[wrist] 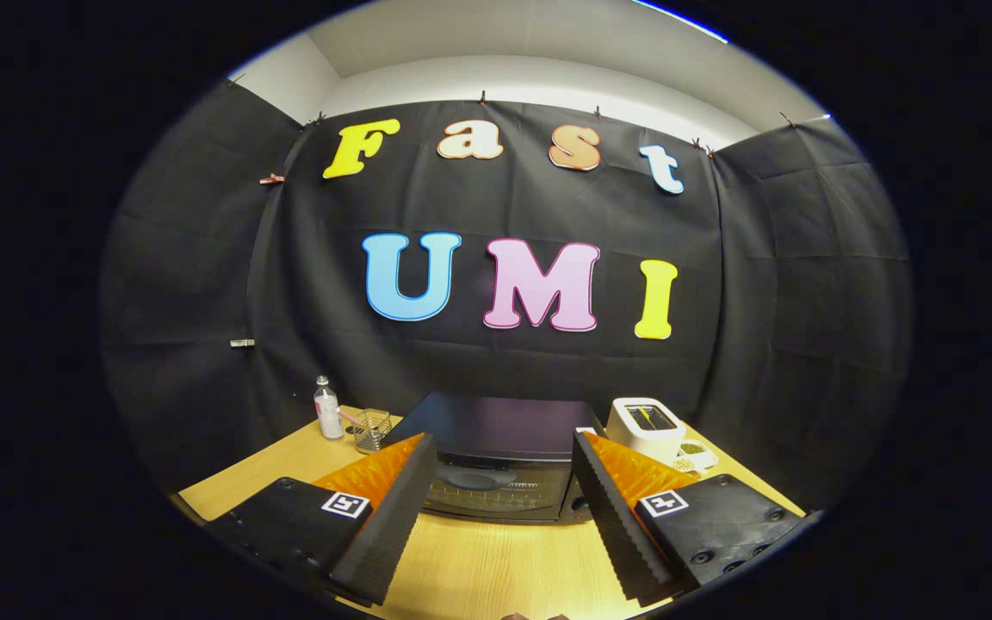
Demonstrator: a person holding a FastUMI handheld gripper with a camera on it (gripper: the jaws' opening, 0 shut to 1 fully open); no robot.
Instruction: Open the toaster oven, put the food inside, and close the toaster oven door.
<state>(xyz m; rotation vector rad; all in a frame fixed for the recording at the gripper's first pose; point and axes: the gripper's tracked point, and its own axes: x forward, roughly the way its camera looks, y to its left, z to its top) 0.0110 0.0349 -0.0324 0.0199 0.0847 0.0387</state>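
Here the oven (496,448) sits on the table (479,568) just ahead of the gripper (500,482), its door still shut and its dark front showing between the spread fingers, which hold nothing and touch nothing. Left of it stand a wire basket (372,430) and a bottle (327,410); right of it, a white toaster (647,426) with a small dish (692,450) beside it. I cannot make out the food. The opening step looks not yet begun. Next, the fingers likely must reach the door's handle, which I cannot pick out, and pull it down.
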